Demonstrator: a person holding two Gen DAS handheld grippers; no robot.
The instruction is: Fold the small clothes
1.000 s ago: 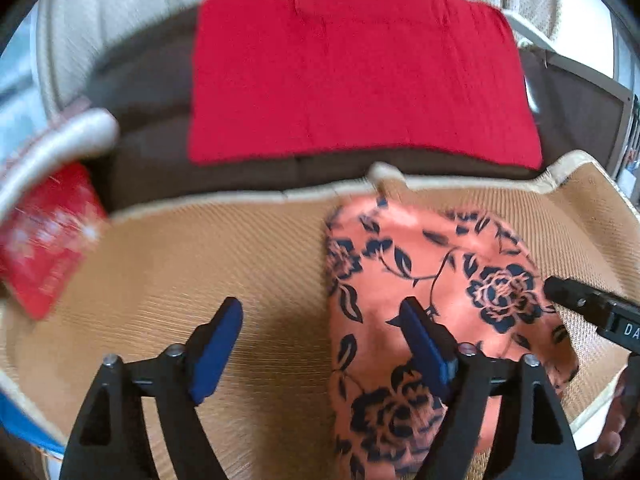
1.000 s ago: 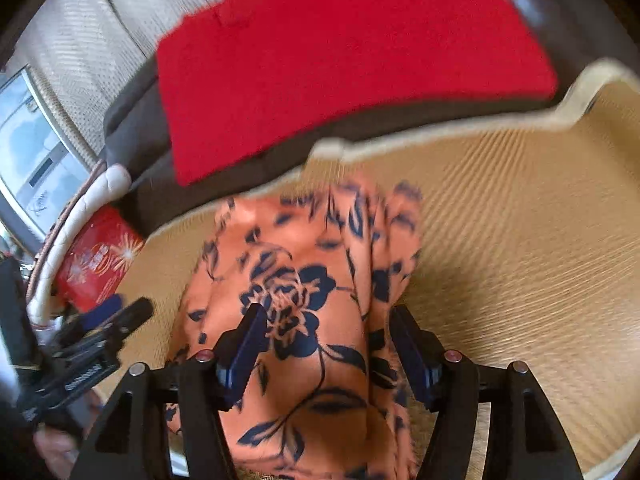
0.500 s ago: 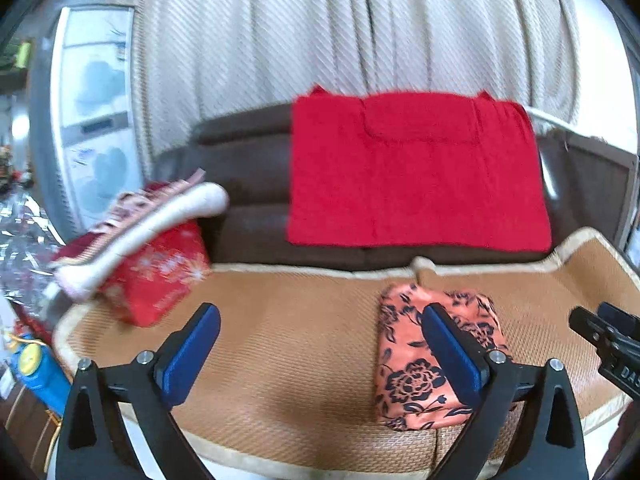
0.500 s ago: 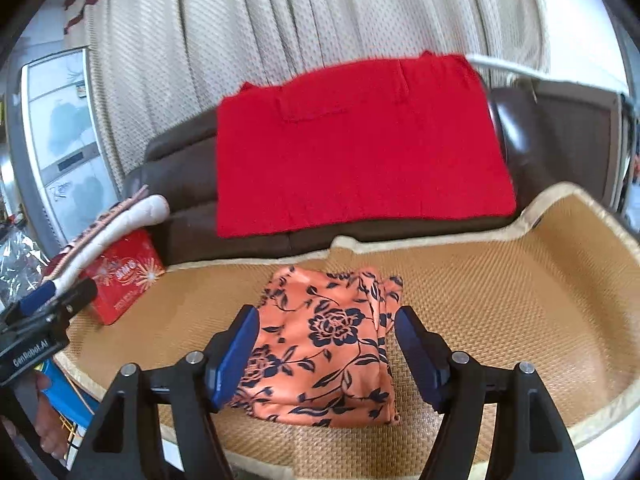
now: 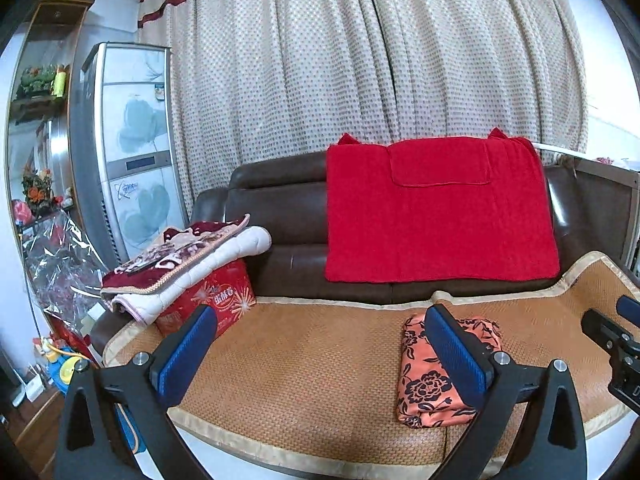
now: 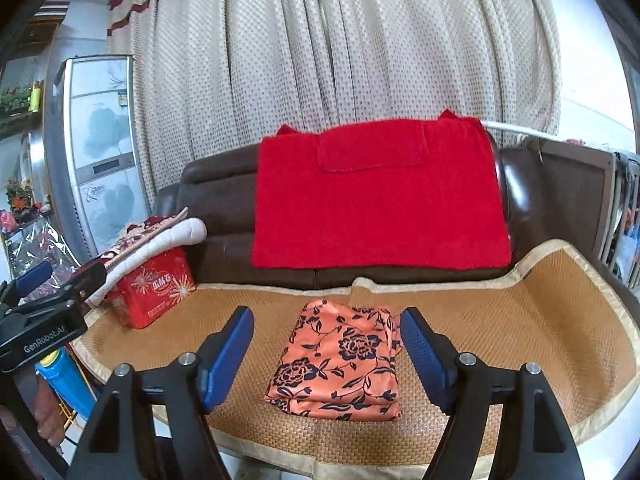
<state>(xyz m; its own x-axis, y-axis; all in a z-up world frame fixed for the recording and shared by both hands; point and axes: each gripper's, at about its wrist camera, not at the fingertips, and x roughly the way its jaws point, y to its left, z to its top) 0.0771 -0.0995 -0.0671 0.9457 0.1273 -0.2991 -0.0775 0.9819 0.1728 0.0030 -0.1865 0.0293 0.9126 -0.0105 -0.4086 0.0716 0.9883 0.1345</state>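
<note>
The folded floral garment (image 6: 342, 364) lies on the woven mat (image 6: 500, 332), apart from both grippers. The left gripper (image 5: 320, 354), marked "GenRobot.AI", has its fingers wide and empty; the right gripper's (image 6: 326, 354) fingers are opening, gripping nothing. The red box's (image 6: 154, 288) writing is unreadable.

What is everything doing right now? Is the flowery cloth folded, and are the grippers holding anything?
Flowery orange garment: folded, lying flat on the woven mat.
Left gripper: open, empty.
Right gripper: opening, empty, clear of the garment.
Red towel: draped over the sofa back.
Quilt: folded, resting on the red box.
</note>
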